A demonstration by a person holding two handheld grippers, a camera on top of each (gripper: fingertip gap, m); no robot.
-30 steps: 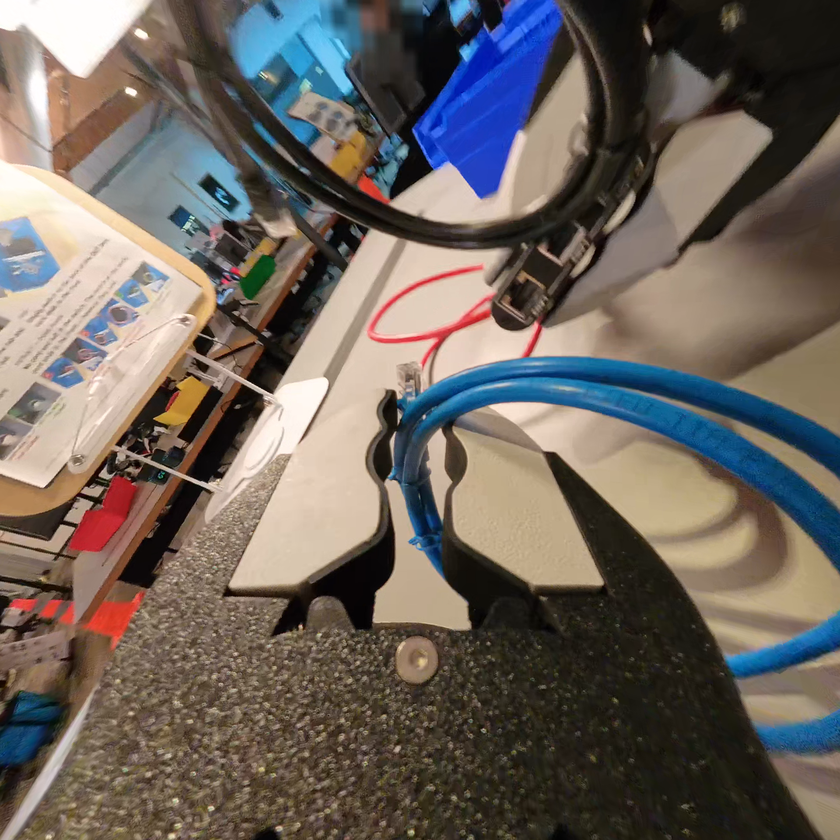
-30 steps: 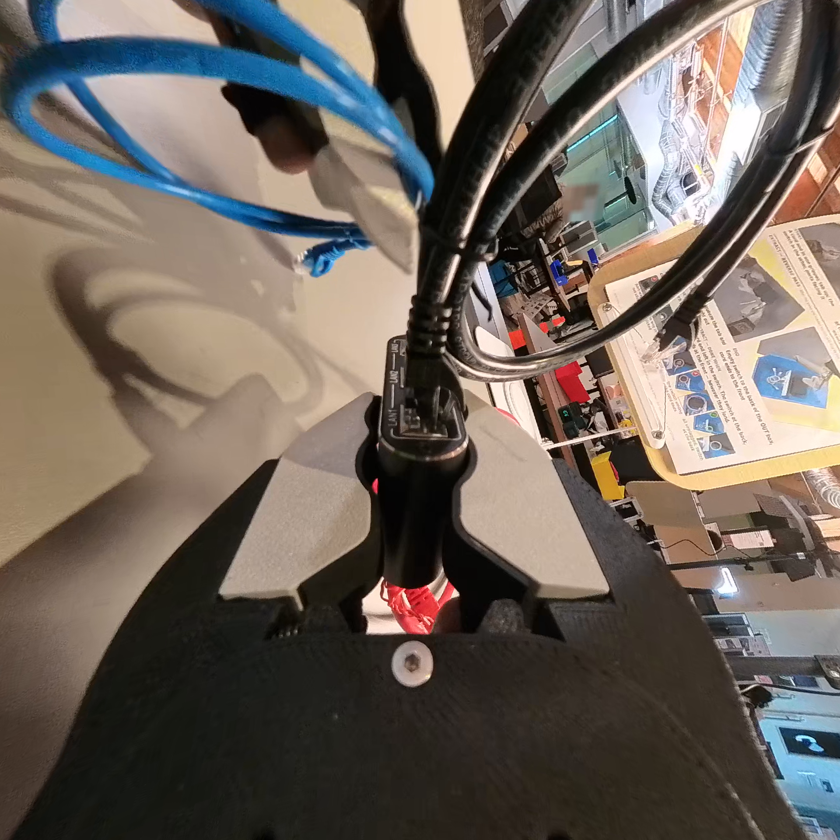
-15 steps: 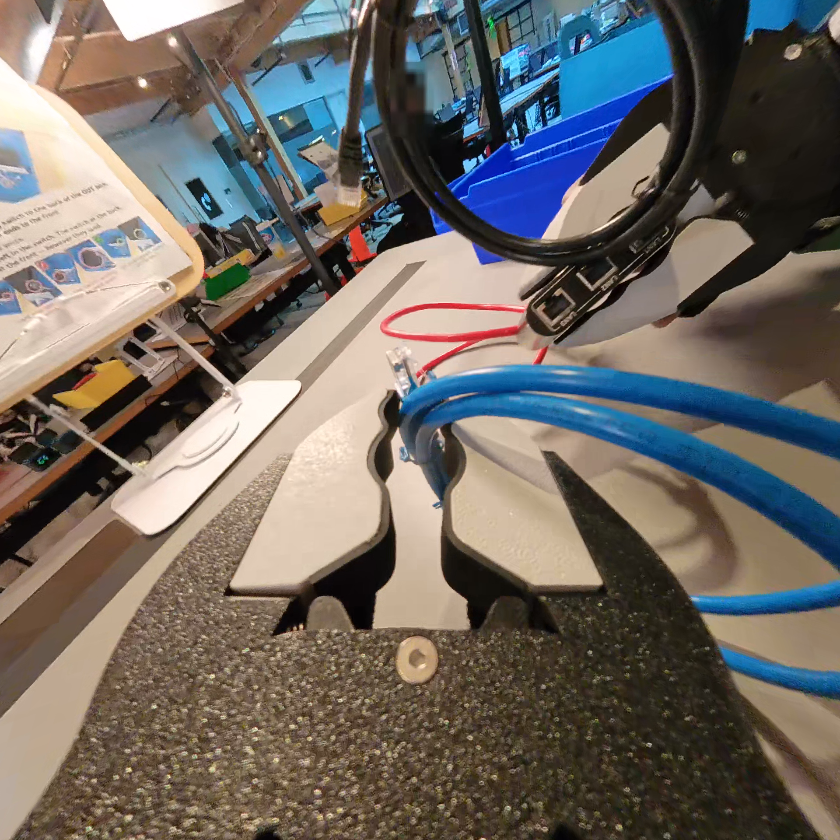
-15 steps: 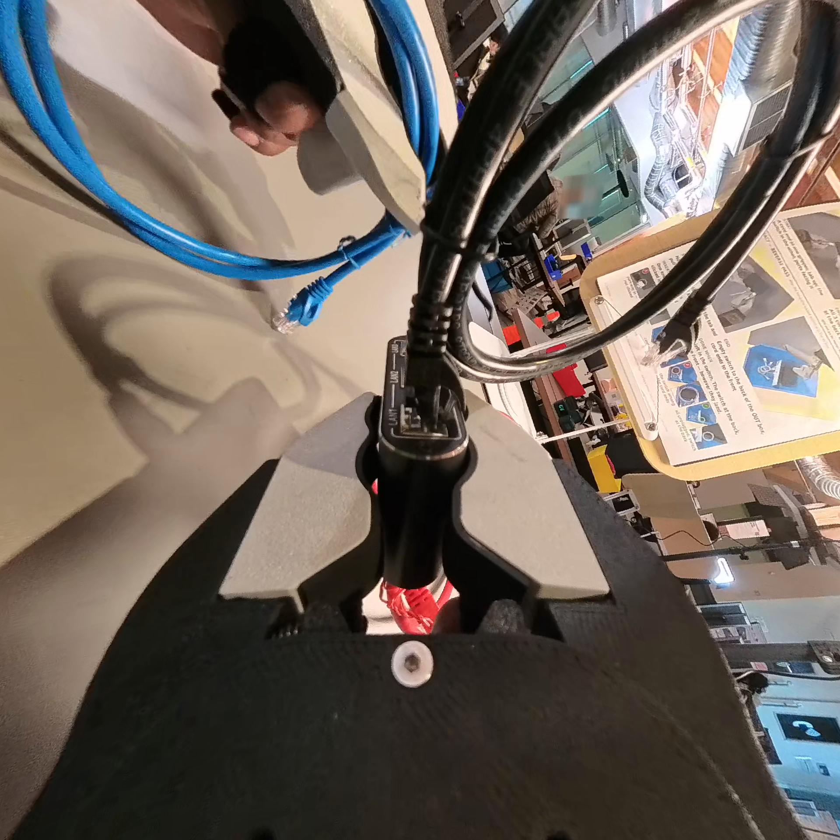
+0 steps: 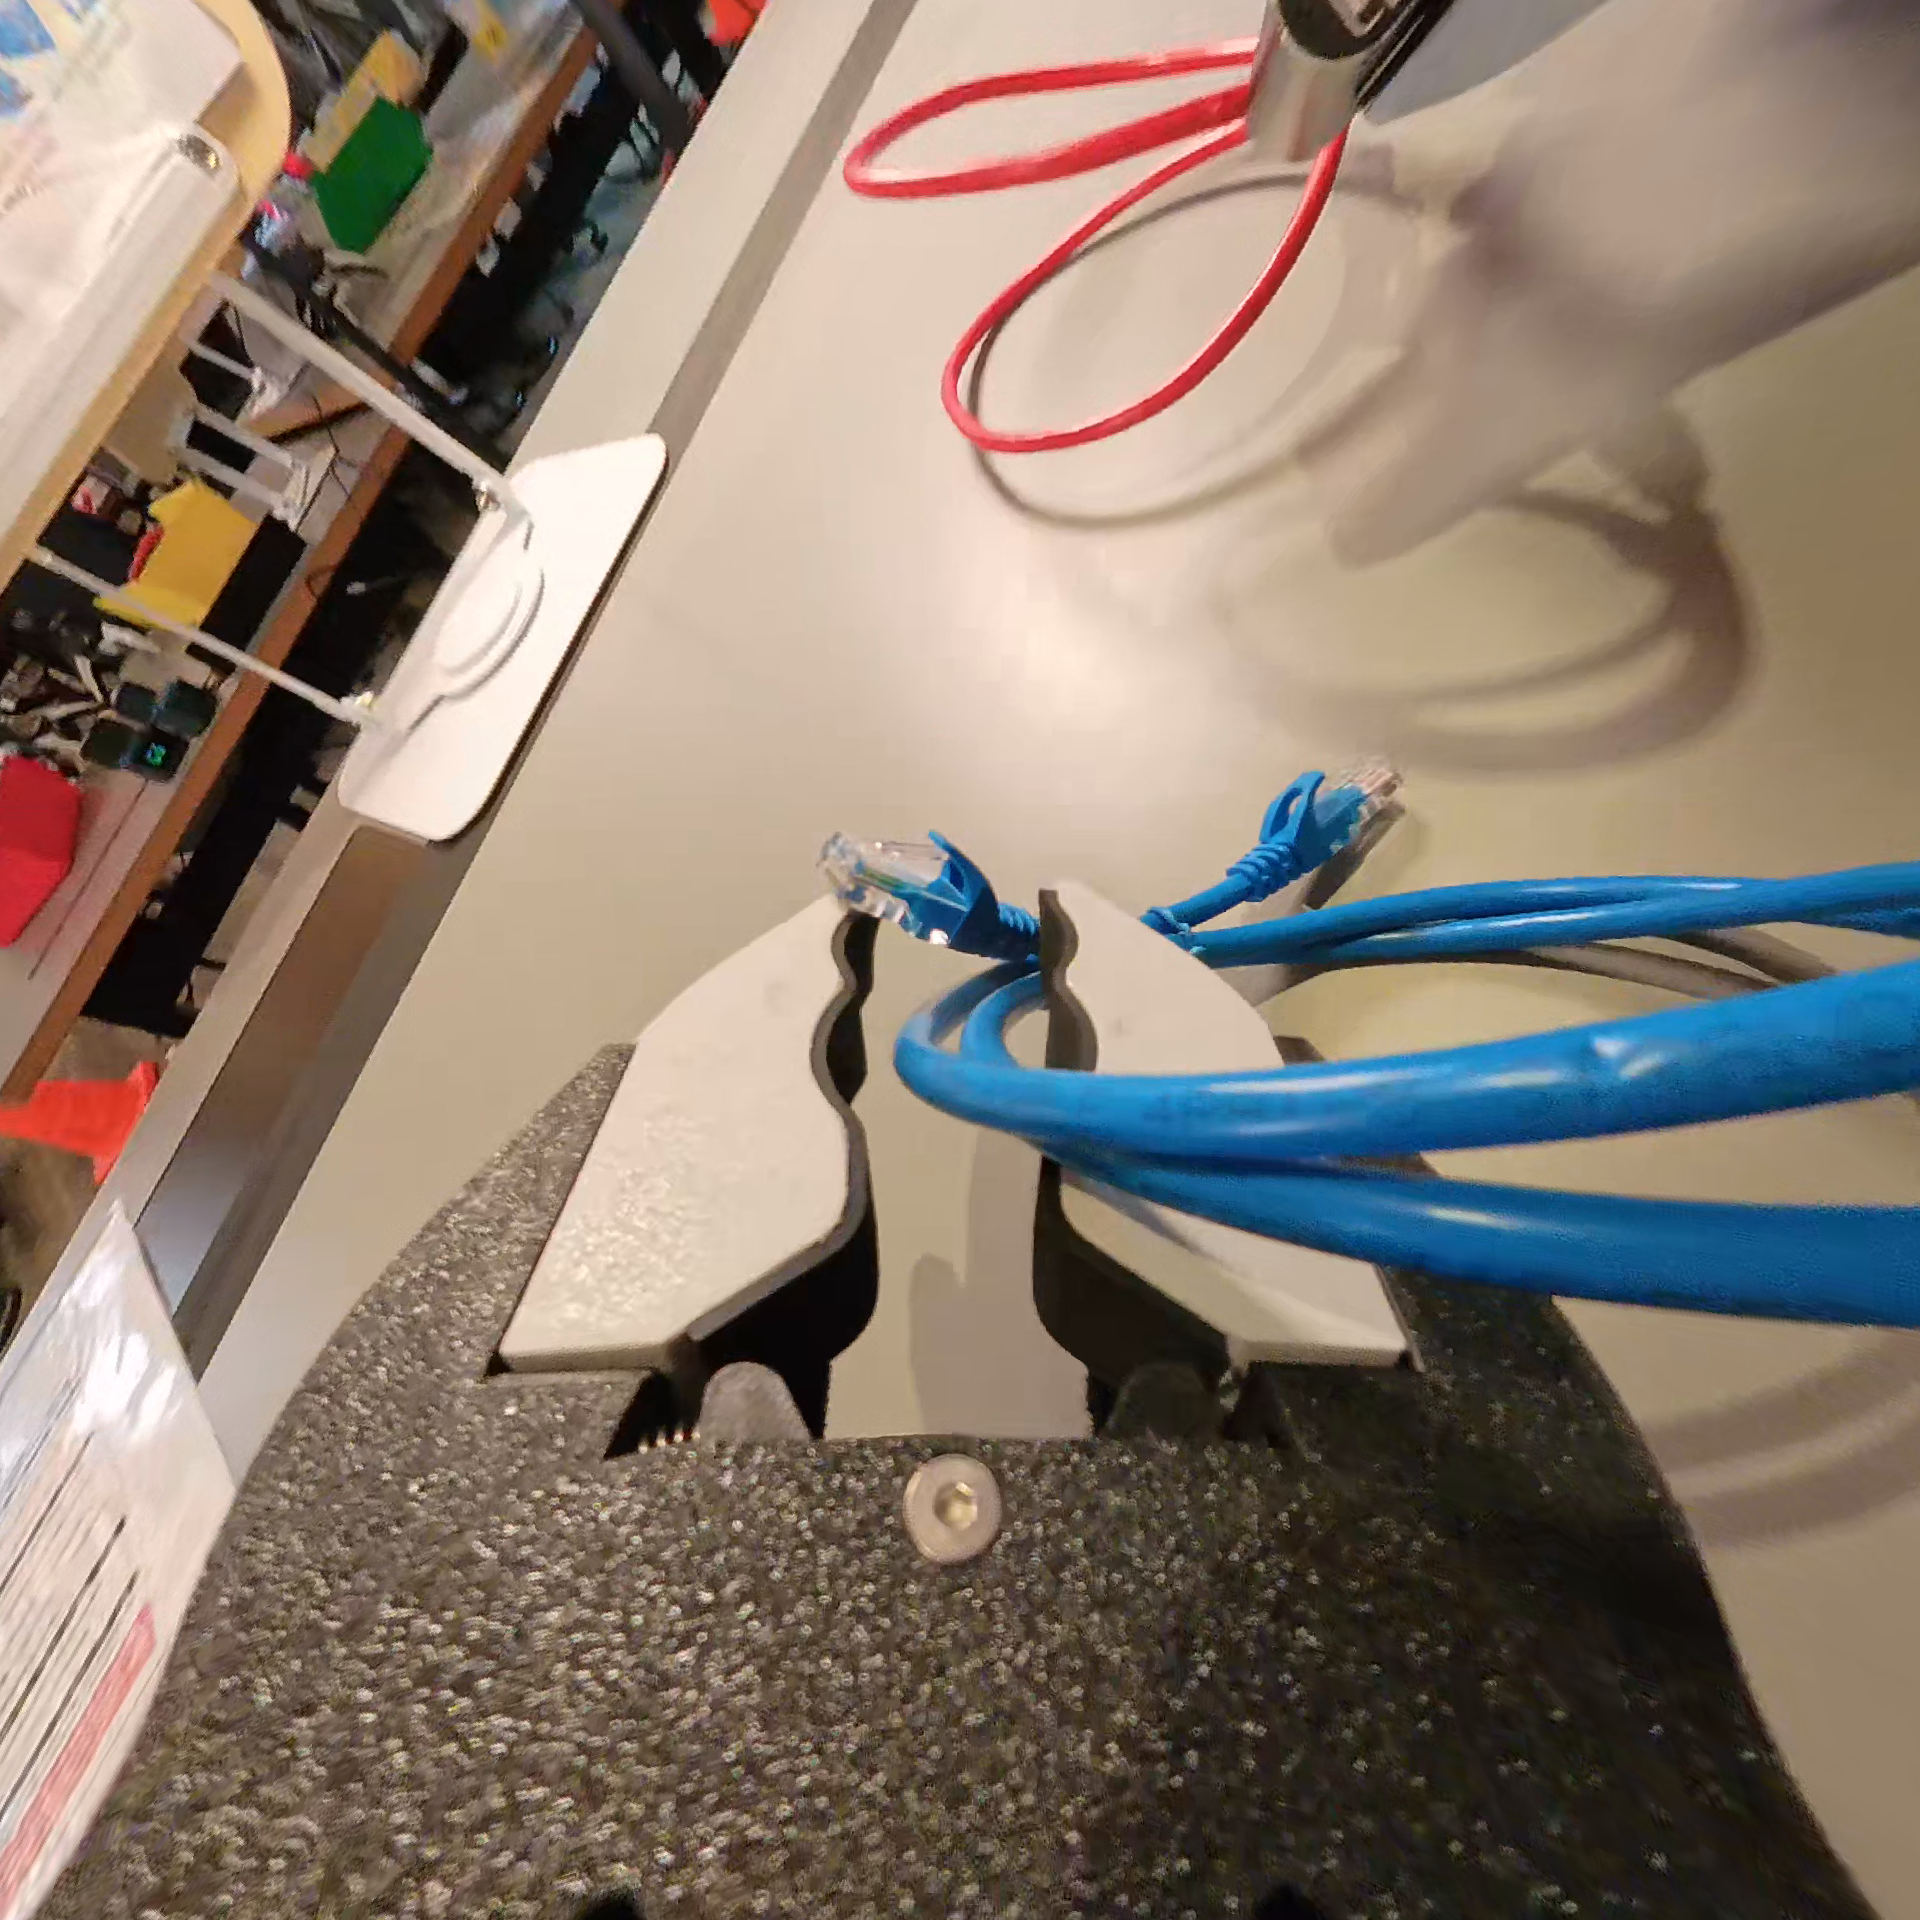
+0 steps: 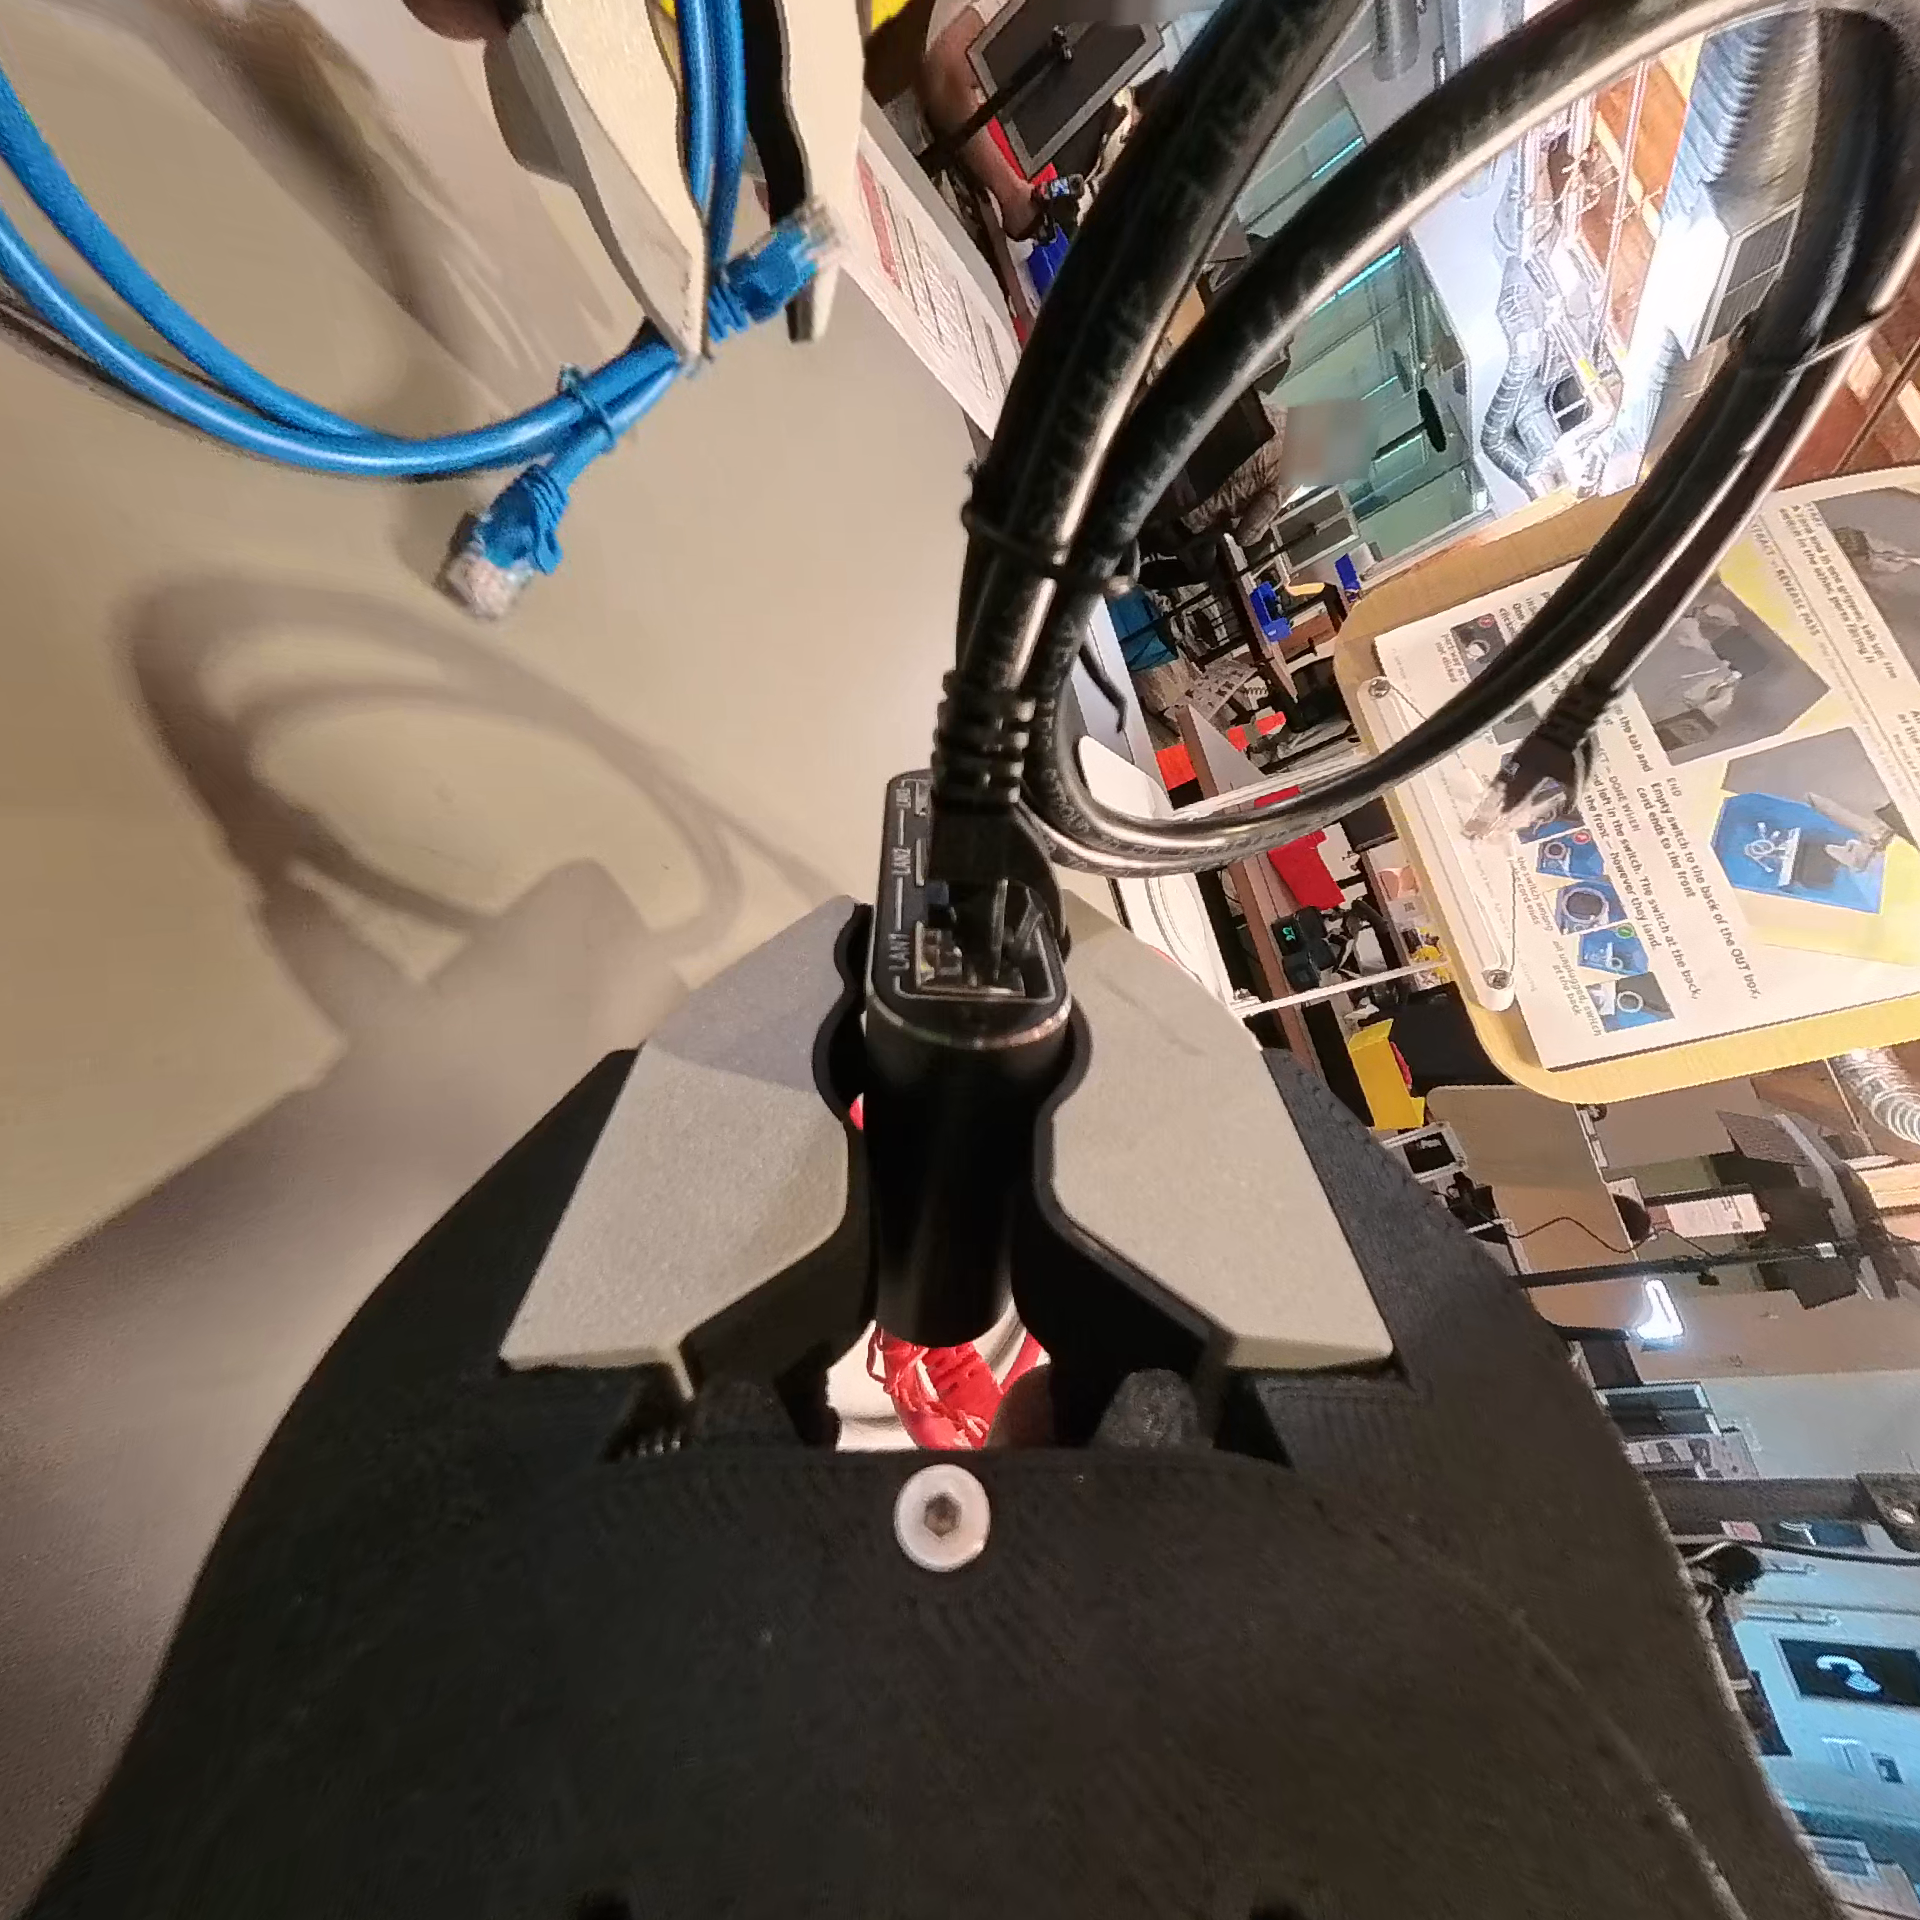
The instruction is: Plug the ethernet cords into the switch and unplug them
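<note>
Switch point(image 6: 956, 1143), white port lettering, clamped in right gripper point(image 6: 961, 935); left gripper point(image 5: 940, 906) parted, blue cord point(image 5: 1351, 1101) draped across.

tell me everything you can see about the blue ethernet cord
The blue ethernet cord is a glossy round cable gathered into a loose coil by a small tie. One clear-tipped plug with a blue boot sits at the fingertips of the left gripper, whose jaws stand slightly apart around it, grip unclear. The loops drape over that gripper's right finger. The other plug hangs free just above the beige table.
</note>
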